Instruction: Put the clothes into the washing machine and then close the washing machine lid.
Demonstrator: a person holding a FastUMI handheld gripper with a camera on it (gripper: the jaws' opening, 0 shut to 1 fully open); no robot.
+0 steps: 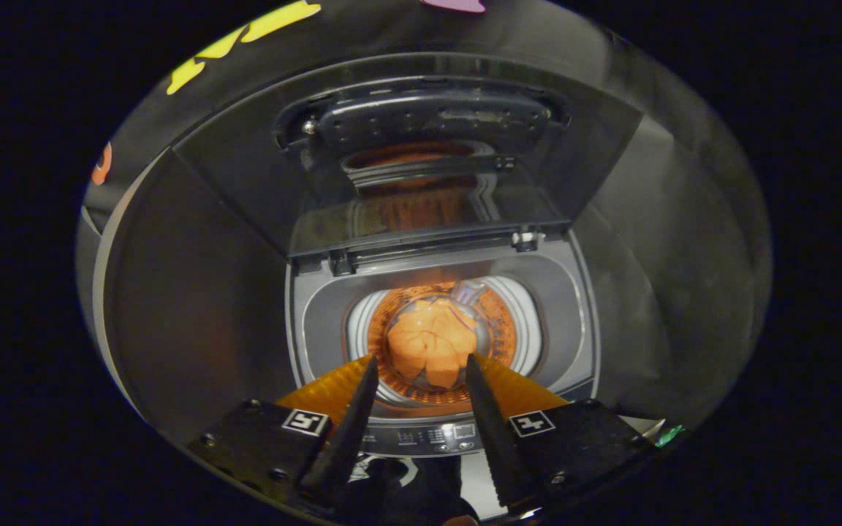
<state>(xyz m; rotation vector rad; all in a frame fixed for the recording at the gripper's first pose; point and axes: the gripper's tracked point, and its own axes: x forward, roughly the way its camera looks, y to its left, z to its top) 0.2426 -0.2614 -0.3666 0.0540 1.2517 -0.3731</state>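
Note:
A top-loading washing machine (574, 321) stands just ahead of me with its lid (428, 168) raised upright at the back, the glass mirroring the drum. An orange garment (432, 343) lies crumpled at the bottom of the drum (501, 332), whose wall glows orange. My gripper (421, 359) hovers above the machine's front edge, open, with nothing between its fingers. The garment shows through the gap between the fingertips, well below them.
The machine's control panel (435, 437) runs along its front edge under the fingers. Dark panels (194, 292) flank the machine on both sides, and the booth's black cloth hangs behind the lid.

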